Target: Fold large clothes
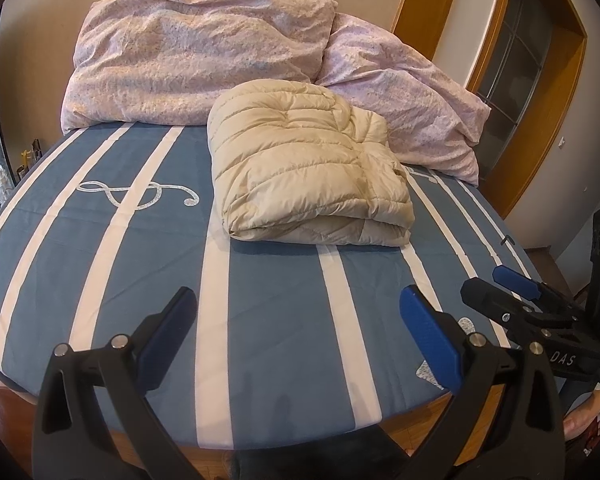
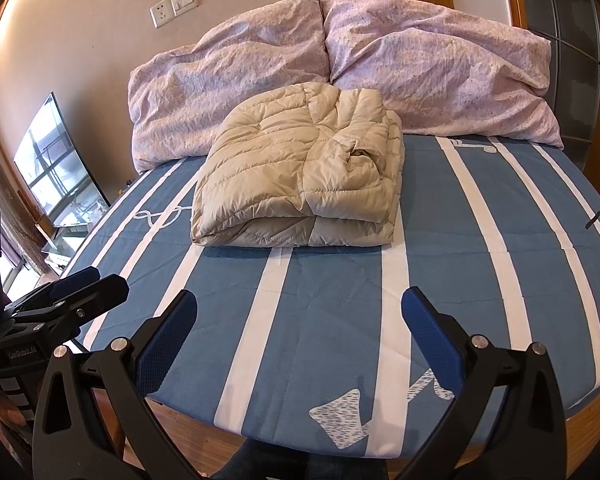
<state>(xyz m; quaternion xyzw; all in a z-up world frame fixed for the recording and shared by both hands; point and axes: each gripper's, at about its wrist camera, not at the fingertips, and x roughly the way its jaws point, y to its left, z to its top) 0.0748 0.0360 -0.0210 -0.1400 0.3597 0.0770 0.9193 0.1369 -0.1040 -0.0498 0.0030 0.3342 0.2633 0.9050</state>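
One bed point(image 1: 100, 248) carries everything, covered by a blue sheet with white stripes and music-note motifs. Two lilac pillows point(image 1: 196, 60) lie side by side along the head edge of the bed, against the wall. Just in front of them, touching the pillows and near the middle of the bed's width, sits the beige quilted jacket point(image 1: 304, 164), folded into a compact, roughly rectangular bundle with its folded edge facing the foot edge. The left claw point(image 1: 296, 332) hangs above the foot edge of the bed with its blue-padded fingers point(image 1: 430, 332) spread wide apart, holding nothing. The right claw point(image 2: 300, 336) hangs beside it over the same edge, likewise spread apart and empty. Both claws are well apart from the jacket.
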